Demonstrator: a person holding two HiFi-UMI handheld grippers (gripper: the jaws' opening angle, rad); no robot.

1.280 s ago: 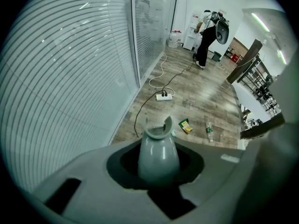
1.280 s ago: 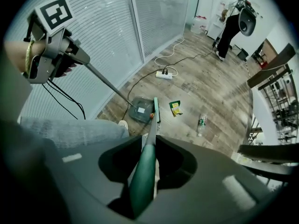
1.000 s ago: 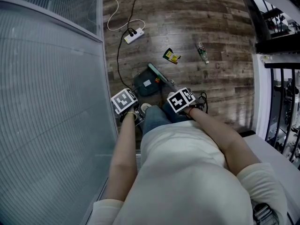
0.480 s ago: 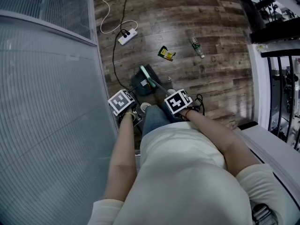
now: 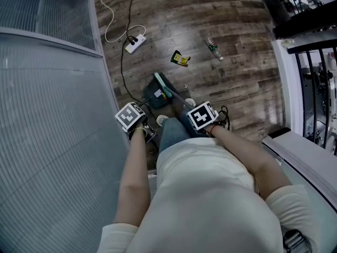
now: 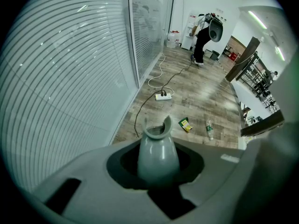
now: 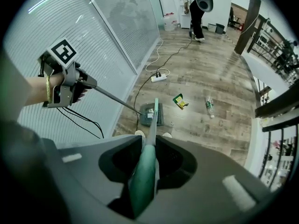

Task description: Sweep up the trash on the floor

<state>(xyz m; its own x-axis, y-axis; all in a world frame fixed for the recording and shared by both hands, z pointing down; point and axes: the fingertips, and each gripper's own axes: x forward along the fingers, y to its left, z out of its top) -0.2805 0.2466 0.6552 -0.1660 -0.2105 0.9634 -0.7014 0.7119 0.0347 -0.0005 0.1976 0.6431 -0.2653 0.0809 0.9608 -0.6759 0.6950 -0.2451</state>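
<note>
Both closed: left hand-held gripper [image 7: 86, 84] clamps the grey dustpan handle [image 6: 158, 155], right hand-held gripper [image 5: 192, 112] the green broom handle [image 7: 145, 176]; wrapper [image 5: 180, 58] and bottle [image 5: 214, 49] lie beyond them.

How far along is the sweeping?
Barely begun. Done: both tools are gripped, the left claw on the dustpan handle, the right claw on the green broom handle. In hand: the dustpan is down by the feet. Left: the wrapper and the bottle lie unswept beyond it.
</note>
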